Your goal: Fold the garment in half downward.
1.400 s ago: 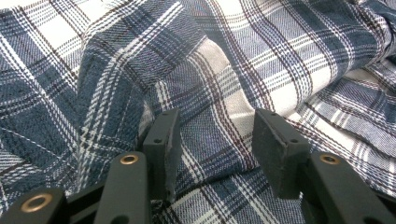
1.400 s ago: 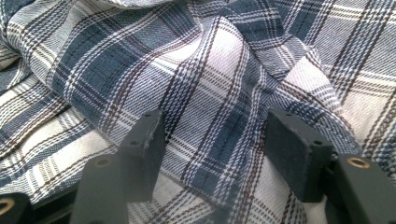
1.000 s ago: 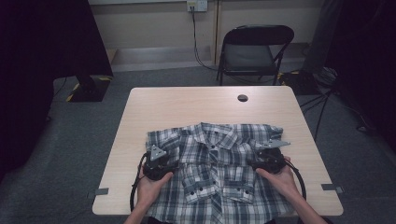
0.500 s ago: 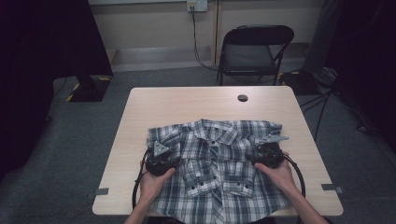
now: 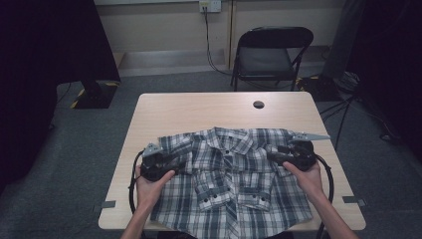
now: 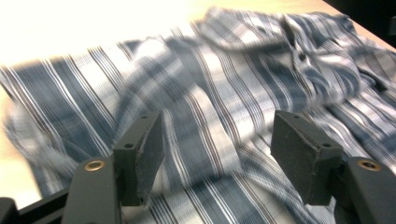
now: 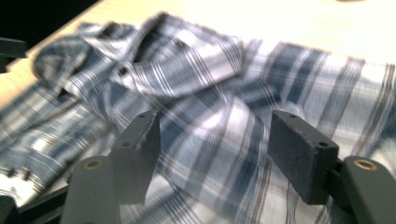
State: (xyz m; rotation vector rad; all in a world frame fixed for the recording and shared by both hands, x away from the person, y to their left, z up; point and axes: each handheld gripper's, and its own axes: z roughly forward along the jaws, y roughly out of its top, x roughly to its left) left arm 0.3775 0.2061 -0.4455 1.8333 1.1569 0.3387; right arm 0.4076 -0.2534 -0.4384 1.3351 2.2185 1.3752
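A: Nearest the person, the hem of the plaid shirt (image 5: 231, 184) hangs over the front edge of the table (image 5: 199, 107). Which step is this, do you think?

B: Laying the shirt flat, front up, I'd judge, and just letting go of it. The left gripper (image 5: 175, 162) sits at the shirt's left side and the right gripper (image 5: 274, 156) at its right, each at a shoulder and sleeve.

A: Are they holding cloth?

B: In the left gripper view the left gripper (image 6: 217, 144) has its jaws well apart, and they have just been opening. The plaid lies between and under them, but the pads do not press on it. The right gripper (image 7: 212, 144) reads the same in its own view: jaws about half open, just been parting a little, cloth below and between, nothing pinched.

A: So the shirt is free?

B: It looks so. It rests on the table, buttoned, both chest pockets showing, collar (image 5: 226, 137) toward the far side.

A: And next?

B: Probably a fold. That would call for closing each pair of jaws on a sleeve edge and carrying it inward evenly, so the cloth doesn't bunch.

A: Anything beyond the shirt?

B: Bare tabletop with a small dark hole (image 5: 258, 104), then a folding chair (image 5: 271, 52) by the wall
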